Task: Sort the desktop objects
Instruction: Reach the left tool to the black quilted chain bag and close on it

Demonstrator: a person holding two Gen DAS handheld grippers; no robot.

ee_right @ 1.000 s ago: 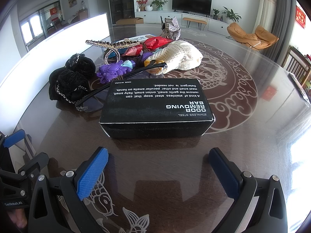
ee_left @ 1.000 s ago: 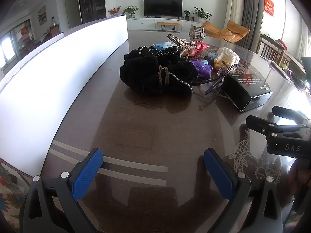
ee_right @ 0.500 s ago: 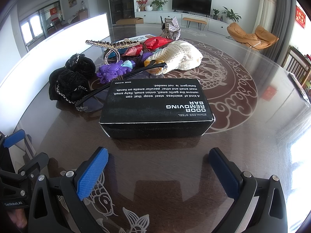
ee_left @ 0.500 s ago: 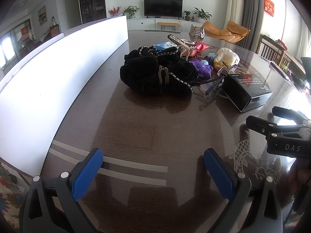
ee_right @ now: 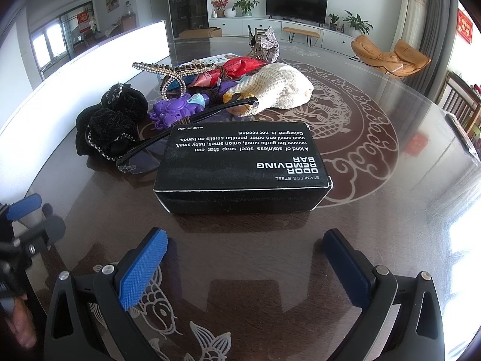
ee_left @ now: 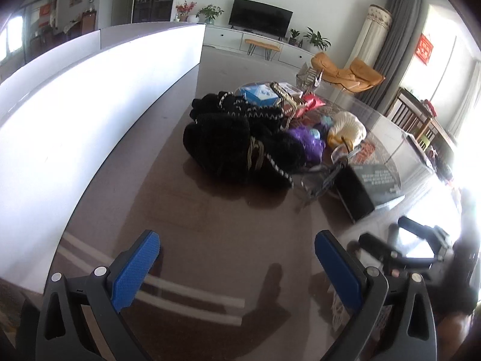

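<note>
A black box [ee_right: 243, 167] printed "ODOR REMOVING BAR" lies just beyond my open right gripper [ee_right: 245, 263]. Behind it sit black glasses [ee_right: 180, 126], black fuzzy scrunchies [ee_right: 111, 126], a purple toy [ee_right: 176, 109], a rhinestone hair claw [ee_right: 171, 76], a red packet [ee_right: 228, 70] and a cream knitted pouch [ee_right: 279, 87]. In the left wrist view the scrunchies [ee_left: 237, 147] lie ahead of my open left gripper [ee_left: 237, 263], with the box [ee_left: 366, 188] to their right. Nothing sits between either pair of fingers.
The dark glass table [ee_right: 390, 210] carries a dragon and fish pattern. A white panel [ee_left: 90, 105] runs along its left side. A silver ornament [ee_right: 264, 43] stands at the far end. The right gripper's handle [ee_left: 415, 246] shows at the lower right of the left wrist view.
The left gripper has swung and tilted, so the pile sits lower and more central in its view. The right gripper's view is unchanged. Both stay open.
</note>
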